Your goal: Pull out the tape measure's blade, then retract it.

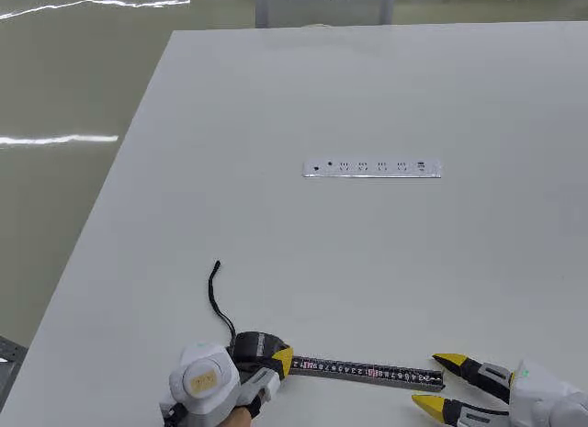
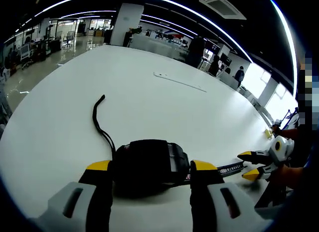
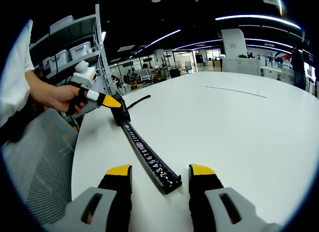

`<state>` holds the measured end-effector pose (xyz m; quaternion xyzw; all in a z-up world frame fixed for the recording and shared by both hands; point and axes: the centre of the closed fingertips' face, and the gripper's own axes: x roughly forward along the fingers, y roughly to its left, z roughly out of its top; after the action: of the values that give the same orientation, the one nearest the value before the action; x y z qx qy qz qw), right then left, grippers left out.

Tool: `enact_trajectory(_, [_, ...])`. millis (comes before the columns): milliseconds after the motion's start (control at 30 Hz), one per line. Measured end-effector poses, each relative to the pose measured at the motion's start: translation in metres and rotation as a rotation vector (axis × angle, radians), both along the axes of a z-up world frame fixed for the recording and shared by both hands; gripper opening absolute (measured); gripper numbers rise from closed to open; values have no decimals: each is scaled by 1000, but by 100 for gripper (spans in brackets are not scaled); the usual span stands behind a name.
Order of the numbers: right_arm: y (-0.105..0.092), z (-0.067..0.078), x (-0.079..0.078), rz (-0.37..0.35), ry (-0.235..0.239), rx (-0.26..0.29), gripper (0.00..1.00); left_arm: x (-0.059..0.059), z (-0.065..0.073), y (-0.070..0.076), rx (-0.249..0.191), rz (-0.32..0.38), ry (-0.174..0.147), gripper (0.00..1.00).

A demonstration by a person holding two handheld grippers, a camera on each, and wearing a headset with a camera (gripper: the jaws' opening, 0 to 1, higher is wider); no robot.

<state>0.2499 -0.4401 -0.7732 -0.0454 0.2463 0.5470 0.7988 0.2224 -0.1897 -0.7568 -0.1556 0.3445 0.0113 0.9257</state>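
The big white tabletop (image 1: 367, 262) carries a round black tape measure (image 1: 257, 346), squeezed still between the fingers of the left gripper (image 2: 149, 167), while its thin numbered blade (image 1: 367, 371) lies pulled out toward the right gripper (image 3: 160, 170), whose fingers sit wide apart either side of the tip, holding nothing.

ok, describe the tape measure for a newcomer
On the white table, look near the front edge, closer than the flat white power strip. The black tape measure case sits in the left gripper; its thin black cord and dark numbered blade mark it out.
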Motion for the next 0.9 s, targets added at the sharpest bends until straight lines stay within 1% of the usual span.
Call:
enact_trajectory(100, [0, -1, 0, -2, 0, 2, 45, 0, -2, 1, 1, 2, 3, 59])
enact_trajectory(133, [1, 2, 0, -2, 1, 4, 45, 1, -2, 0, 1, 2, 5, 60])
enact_trajectory(367, [1, 3, -1, 1, 1, 6, 44, 1, -2, 0, 0, 7, 5, 60])
enact_trajectory(600, [1, -1, -1, 9, 0, 9, 43, 1, -3, 0, 3, 5, 11, 60])
enact_trajectory(900, [1, 0, -2, 13, -2, 8, 41, 1, -4, 0, 1, 6, 13, 60])
